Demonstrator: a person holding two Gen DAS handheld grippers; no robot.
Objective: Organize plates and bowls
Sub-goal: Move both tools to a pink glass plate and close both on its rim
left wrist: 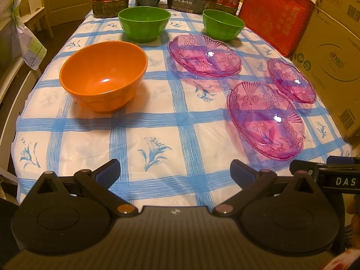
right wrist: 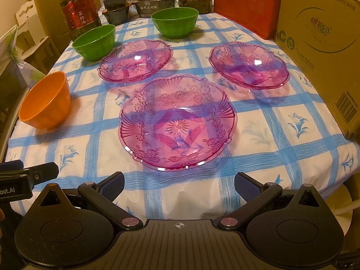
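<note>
Blue-checked cloth (right wrist: 265, 157) covers the table. Three pink plates sit apart on it: near plate (right wrist: 177, 123), left plate (right wrist: 135, 60), right plate (right wrist: 248, 64). An orange bowl (left wrist: 103, 76) and two green bowls (left wrist: 144, 23) (left wrist: 222, 23) stand nearby. Both grippers (left wrist: 175, 173) (right wrist: 178, 183) hang spread wide, holding nothing.

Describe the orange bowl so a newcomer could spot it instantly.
Start at the blue-checked tablecloth. On its left side, nearer than the two green bowls and apart from the pink plates, sits the orange bowl. It is the only orange dish.
</note>
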